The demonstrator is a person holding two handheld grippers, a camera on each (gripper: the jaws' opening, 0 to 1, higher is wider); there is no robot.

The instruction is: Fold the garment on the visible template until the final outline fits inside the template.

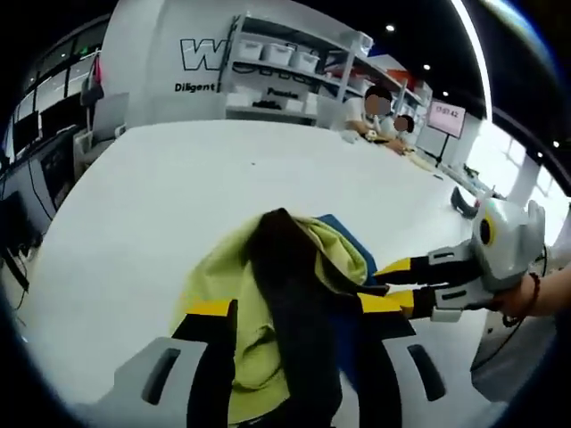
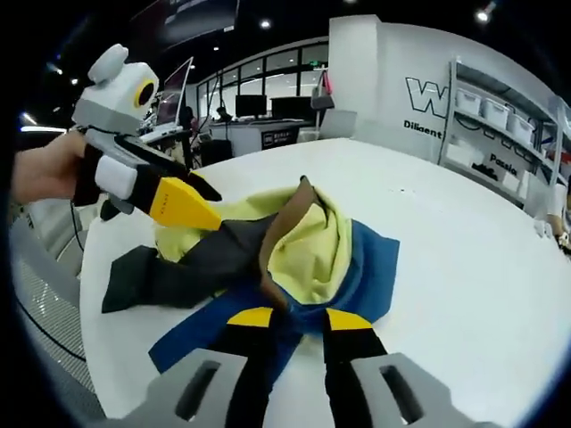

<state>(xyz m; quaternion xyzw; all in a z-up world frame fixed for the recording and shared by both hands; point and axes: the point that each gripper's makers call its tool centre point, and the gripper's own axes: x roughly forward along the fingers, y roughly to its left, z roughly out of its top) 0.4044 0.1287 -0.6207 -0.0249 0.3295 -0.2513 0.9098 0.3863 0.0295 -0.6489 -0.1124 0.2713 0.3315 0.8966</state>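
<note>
I read a big outlined "W" on the white wall (image 1: 169, 49), "Diligent" beneath it, cut to "Diligen" in the right gripper view. Pink screen (image 1: 445, 116) shows digits, possibly "15:07:42". Shelf (image 1: 285, 85) has a word like "Passion", too blurred to confirm.

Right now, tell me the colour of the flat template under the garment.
Blue template, clearest in the right gripper view.
</note>
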